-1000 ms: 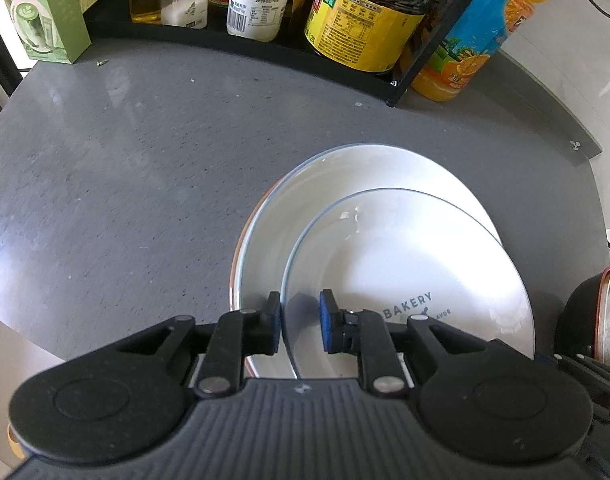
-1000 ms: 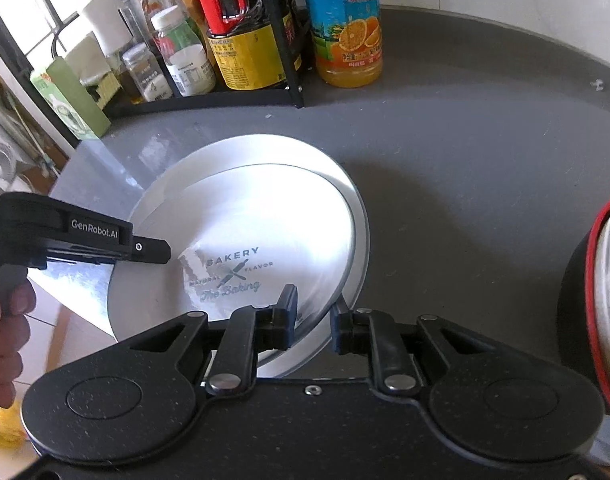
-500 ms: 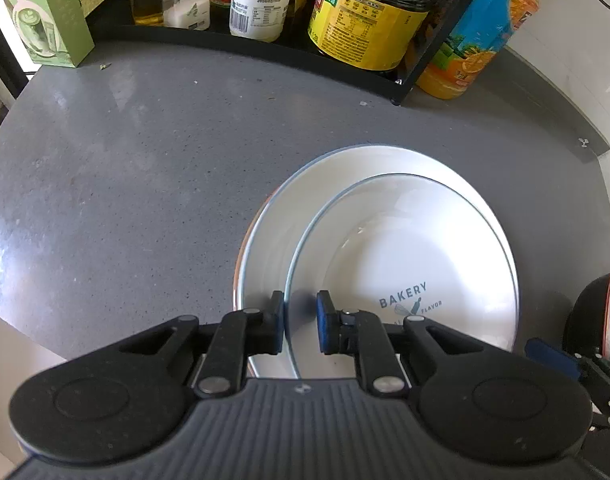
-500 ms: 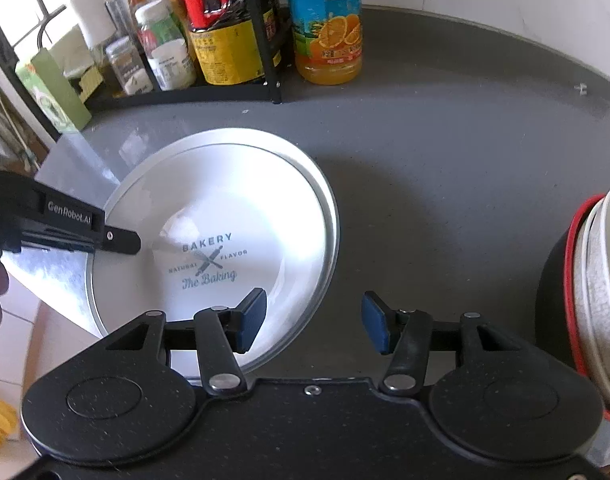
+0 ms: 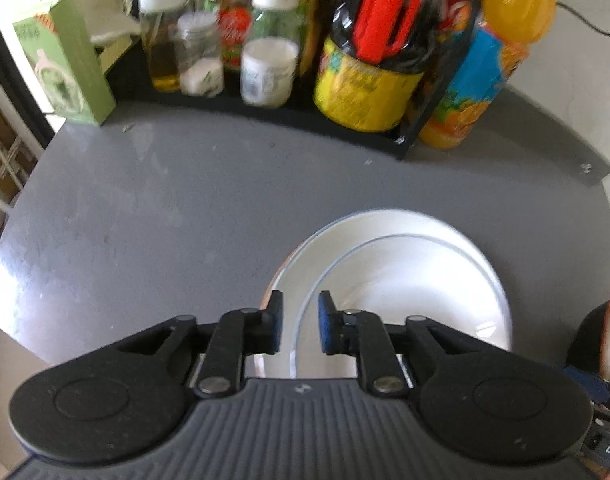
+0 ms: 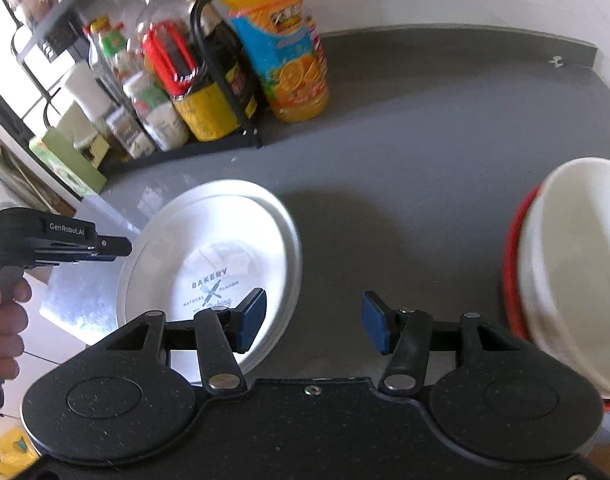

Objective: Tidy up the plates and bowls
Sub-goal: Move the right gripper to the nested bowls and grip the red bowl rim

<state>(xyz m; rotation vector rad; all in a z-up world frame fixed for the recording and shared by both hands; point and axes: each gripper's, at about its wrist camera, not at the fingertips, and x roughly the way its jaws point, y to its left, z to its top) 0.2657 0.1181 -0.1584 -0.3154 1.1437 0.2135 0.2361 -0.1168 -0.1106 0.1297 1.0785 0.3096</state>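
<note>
We note both grippers free, left gripper (image 5: 299, 322) jaws slightly parted over the near rim of the stacked BAKERY plate (image 6: 221, 264) on the grey counter (image 6: 405, 168), right gripper (image 6: 311, 322) spread wide beside the white bowl (image 6: 577, 276); a careless swing risks tipping that bowl.

Glossy crockery on a matt grey top

The stacked plates (image 6: 233, 240) look like glazed white ceramic, smooth and shiny; the counter (image 5: 185, 208) is matt, finely speckled stone or laminate; the bowl (image 6: 577, 272), blurred, seems paler and duller inside.
</note>
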